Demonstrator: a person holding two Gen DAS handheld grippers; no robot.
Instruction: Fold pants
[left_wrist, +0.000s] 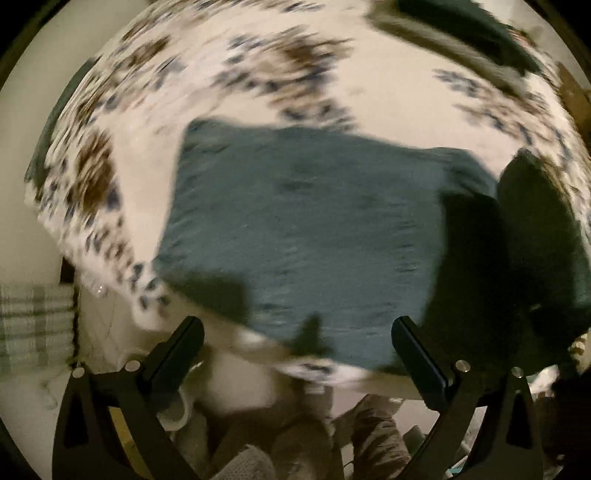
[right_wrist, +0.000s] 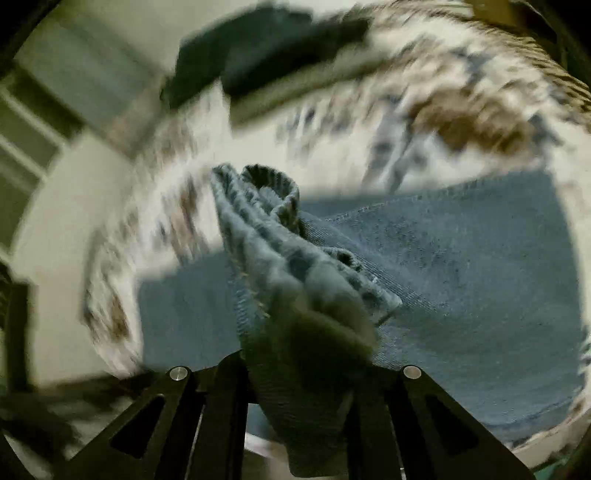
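Observation:
Blue denim pants (left_wrist: 303, 229) lie partly folded on a bed with a white floral cover (left_wrist: 155, 81). In the left wrist view my left gripper (left_wrist: 297, 328) is open and empty, above the pants' near edge. At the right of that view a dark raised fold of the pants (left_wrist: 532, 236) hangs. In the right wrist view my right gripper (right_wrist: 299, 373) is shut on a bunched end of the pants (right_wrist: 280, 251), with the ribbed waistband sticking up, lifted above the flat denim (right_wrist: 461, 280). Both views are motion-blurred.
A dark folded garment (right_wrist: 266, 48) lies at the far side of the bed; it also shows in the left wrist view (left_wrist: 472, 33). The bed's near edge (left_wrist: 258, 343) runs below the left gripper, with a plaid cloth (left_wrist: 33, 325) and clutter on the floor.

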